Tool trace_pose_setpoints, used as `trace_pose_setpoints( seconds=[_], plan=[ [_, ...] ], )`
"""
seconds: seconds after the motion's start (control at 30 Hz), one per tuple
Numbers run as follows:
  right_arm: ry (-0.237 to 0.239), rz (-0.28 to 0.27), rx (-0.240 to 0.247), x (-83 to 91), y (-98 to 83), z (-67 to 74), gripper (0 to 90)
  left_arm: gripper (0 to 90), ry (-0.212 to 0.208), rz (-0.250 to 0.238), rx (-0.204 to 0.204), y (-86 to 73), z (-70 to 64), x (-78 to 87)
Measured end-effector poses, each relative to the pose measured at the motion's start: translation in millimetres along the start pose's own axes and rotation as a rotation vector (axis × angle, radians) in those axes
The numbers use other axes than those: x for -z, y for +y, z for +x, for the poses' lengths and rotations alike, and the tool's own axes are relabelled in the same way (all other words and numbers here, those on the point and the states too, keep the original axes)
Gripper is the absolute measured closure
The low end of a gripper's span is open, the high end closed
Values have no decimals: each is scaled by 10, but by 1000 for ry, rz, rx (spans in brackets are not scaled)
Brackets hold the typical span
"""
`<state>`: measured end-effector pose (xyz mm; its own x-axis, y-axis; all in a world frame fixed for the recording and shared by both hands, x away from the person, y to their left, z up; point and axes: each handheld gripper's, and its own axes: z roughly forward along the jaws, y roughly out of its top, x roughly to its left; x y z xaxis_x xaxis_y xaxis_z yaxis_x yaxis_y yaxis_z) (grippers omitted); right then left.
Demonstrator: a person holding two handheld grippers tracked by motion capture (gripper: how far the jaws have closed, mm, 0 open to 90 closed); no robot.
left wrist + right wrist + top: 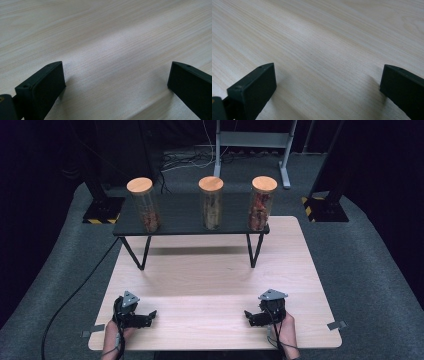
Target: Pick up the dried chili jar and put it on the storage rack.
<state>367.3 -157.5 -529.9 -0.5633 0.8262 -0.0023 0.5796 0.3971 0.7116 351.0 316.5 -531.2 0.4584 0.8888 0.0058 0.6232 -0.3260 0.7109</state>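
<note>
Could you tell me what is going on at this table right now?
A person holds the left gripper and the right gripper low over the near edge of the wooden table, jaws open, gripping nothing. Three cork-lidded glass jars stand untouched on the black shelf at the far side: left jar, middle jar, right jar.

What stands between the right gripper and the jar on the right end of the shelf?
Nothing visible. Bare table lies between the right gripper and the right jar, which stands on the raised black shelf. The jaws are open.
</note>
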Motion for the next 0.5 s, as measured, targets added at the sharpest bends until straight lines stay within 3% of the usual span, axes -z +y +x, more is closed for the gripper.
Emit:
trace_pose_setpoints(
  seconds=[0.5],
  plan=[
    [-4,0,-5,3,-2,-16,0,2,5,-1,7,3,0,-4]
  ],
)
